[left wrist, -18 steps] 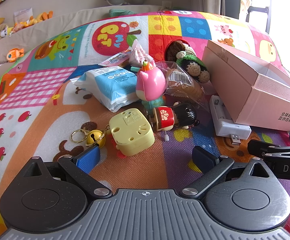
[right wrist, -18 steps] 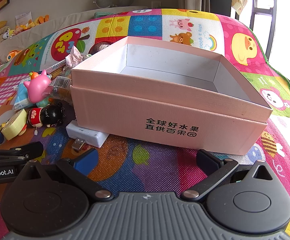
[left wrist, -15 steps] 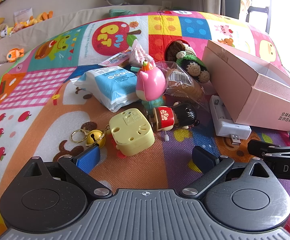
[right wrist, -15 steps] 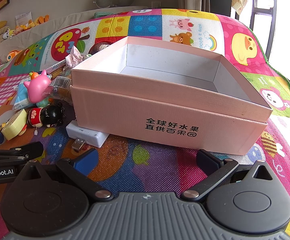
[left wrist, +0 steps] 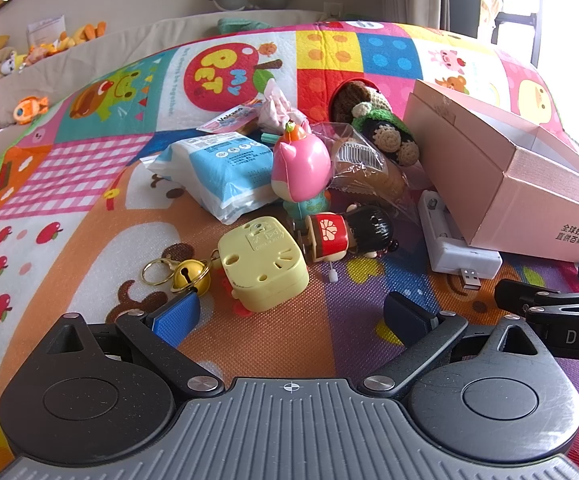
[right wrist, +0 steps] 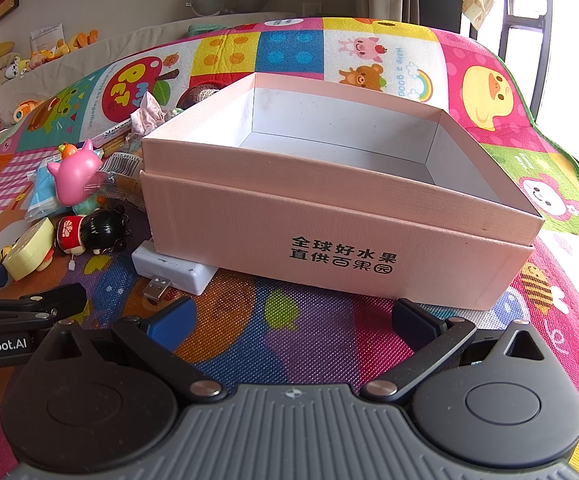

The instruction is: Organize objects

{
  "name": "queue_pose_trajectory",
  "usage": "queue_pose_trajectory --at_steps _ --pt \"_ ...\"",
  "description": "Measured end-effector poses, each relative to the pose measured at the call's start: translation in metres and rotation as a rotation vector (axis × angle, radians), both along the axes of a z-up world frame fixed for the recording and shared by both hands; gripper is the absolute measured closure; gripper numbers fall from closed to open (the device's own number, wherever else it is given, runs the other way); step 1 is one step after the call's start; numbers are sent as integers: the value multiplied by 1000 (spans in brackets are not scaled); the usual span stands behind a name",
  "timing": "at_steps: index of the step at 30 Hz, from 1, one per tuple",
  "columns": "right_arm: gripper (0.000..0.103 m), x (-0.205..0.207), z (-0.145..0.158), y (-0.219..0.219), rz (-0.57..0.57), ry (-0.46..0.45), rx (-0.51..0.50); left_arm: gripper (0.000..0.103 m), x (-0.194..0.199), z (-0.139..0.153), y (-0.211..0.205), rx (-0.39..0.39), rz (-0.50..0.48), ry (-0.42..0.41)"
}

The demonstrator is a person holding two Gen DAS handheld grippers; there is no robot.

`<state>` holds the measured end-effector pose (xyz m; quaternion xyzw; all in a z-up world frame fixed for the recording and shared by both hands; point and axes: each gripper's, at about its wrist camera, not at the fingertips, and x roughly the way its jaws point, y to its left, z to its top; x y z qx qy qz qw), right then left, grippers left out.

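Left claw [left wrist: 289, 314] released, empty, above the colourful cartoon play mat [left wrist: 69, 208]. Ahead, left to right: gold bell keyring [left wrist: 187, 276], pale yellow plastic cube toy [left wrist: 263, 264], red-dressed black-haired doll [left wrist: 345, 234], white USB charger [left wrist: 449, 246] tucked against open pink cardboard box [right wrist: 329, 216]. Right claw [right wrist: 289, 320] released, empty, facing the box.

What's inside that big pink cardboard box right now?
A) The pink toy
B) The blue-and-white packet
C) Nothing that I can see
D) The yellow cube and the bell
C: in the right wrist view the pink box shows only bare white walls and floor, though the near wall hides the front of the floor, while the toys, such as the pink toy, lie on the mat to its left.
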<state>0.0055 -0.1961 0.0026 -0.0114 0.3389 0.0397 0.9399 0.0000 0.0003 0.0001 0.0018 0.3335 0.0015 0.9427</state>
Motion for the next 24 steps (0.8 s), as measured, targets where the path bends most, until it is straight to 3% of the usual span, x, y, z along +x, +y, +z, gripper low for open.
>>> queue_pose_trajectory --at_steps 24 --pt "0 0 0 0 0 0 0 2 3 2 -2 18 0 -1"
